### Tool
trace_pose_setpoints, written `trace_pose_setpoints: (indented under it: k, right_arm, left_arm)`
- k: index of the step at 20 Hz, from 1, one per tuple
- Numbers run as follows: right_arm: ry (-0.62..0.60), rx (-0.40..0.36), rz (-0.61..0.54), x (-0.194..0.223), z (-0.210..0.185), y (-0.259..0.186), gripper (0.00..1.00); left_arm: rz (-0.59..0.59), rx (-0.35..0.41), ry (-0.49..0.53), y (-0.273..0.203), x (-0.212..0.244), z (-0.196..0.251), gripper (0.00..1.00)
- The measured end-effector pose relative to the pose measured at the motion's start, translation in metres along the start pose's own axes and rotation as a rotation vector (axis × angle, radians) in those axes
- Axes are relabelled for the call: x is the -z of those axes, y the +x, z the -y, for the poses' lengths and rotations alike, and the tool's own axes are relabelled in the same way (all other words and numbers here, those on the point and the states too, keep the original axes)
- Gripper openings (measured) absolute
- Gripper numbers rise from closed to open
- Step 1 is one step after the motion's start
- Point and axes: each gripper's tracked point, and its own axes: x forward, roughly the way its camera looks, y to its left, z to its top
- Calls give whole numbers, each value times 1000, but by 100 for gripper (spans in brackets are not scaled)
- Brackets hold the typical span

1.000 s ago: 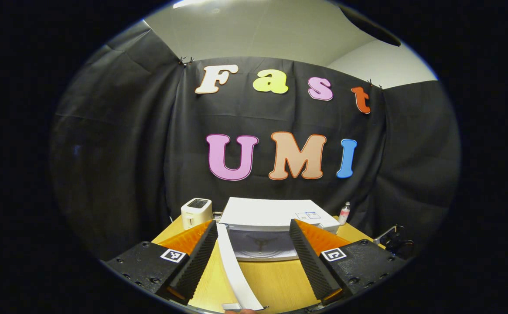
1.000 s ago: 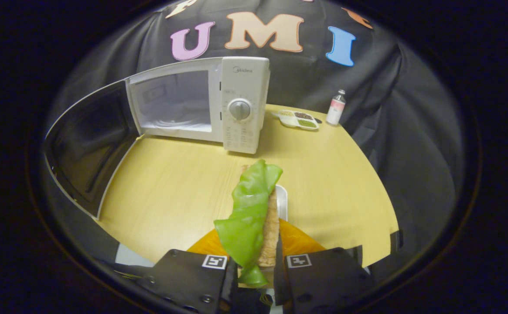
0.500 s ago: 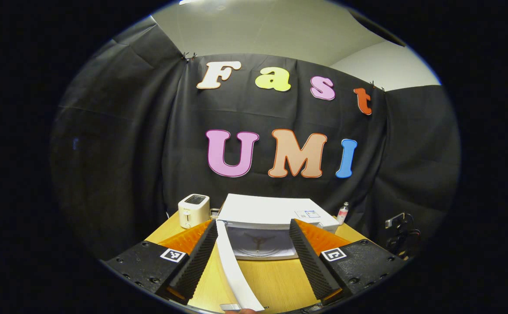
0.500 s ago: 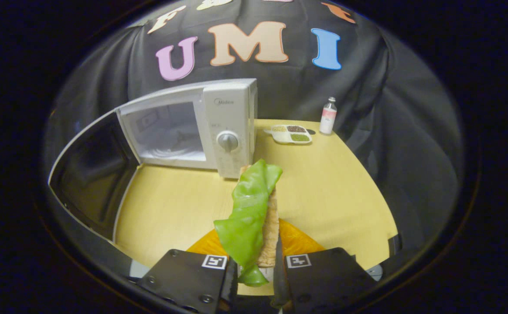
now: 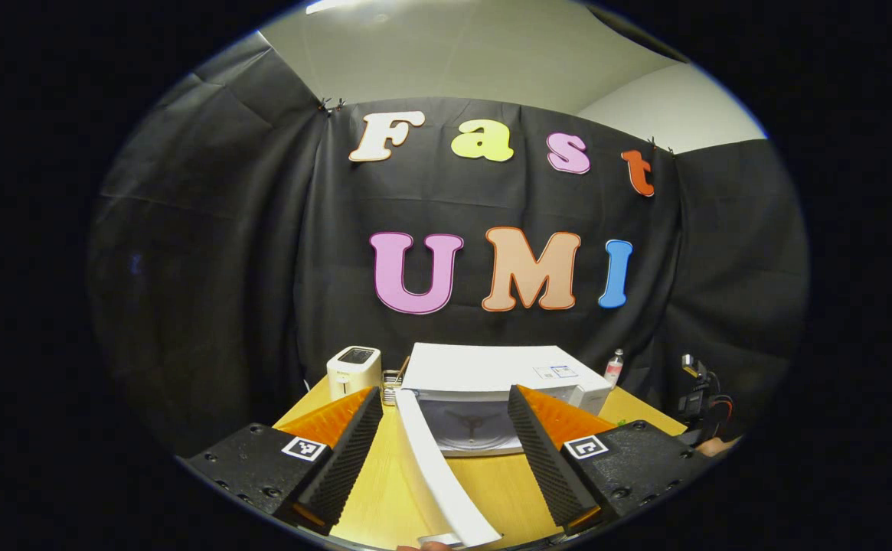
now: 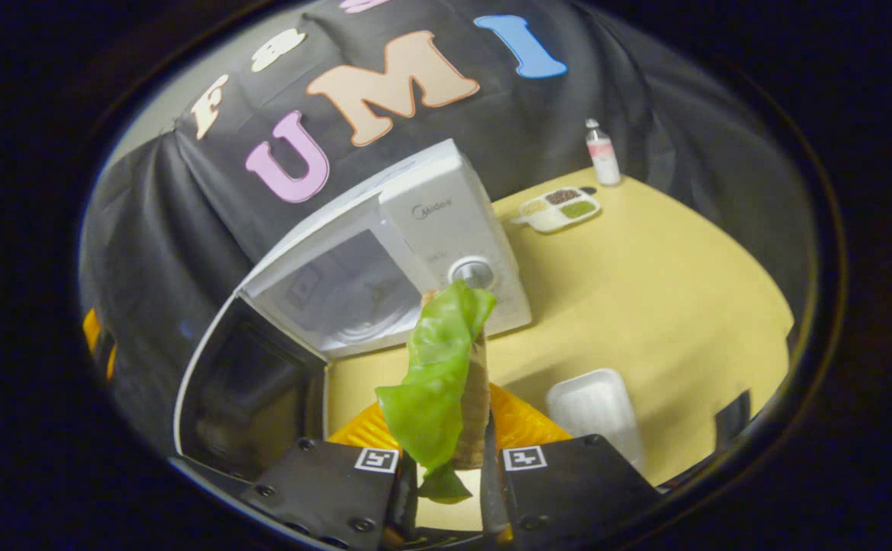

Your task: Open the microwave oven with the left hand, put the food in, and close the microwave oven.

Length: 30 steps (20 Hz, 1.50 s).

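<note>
Microwave door is open, so we've done step 1; right gripper clamps the food, left gripper spread wide w/ nothing, loading & closing left.

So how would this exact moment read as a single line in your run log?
microwave door: open | right gripper: shut on sandwich, outside microwave | left gripper: open | white tray: empty

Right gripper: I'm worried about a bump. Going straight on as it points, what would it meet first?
Probably the microwave: the food clamped in the right gripper lines up near its control panel, not the open cavity. Depth is uncertain.
</note>
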Motion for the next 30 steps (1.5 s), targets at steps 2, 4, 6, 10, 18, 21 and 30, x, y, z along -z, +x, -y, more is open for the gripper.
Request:
trace_pose_setpoints:
  k: [2, 4, 6, 10, 18, 21, 30]
  right_arm:
    - [137, -56, -29, 11, -27, 19, 35]
    - [271, -102, -51, 16, -53, 36, 35]
    - [392, -133, -64, 20, -77, 52, 30]
    - [529, -131, -28, 16, -106, 87, 35]
    - [683, -99, 87, -7, -150, 163, 35]
    - [728, -95, 131, -13, -159, 186, 27]
    - [760, -44, 240, -27, -156, 232, 35]
  left_arm:
    - [-15, -1, -25, 0, 11, -8, 97]
    - [-39, 0, -44, -1, 21, -17, 96]
    - [-42, 14, -45, 1, 25, -22, 97]
    - [-84, 48, -16, 2, 41, -30, 97]
    - [-130, 119, 18, -5, 53, -29, 96]
    - [-158, 116, 10, -5, 61, -34, 97]
    - [-210, 59, 0, -12, 76, -58, 97]
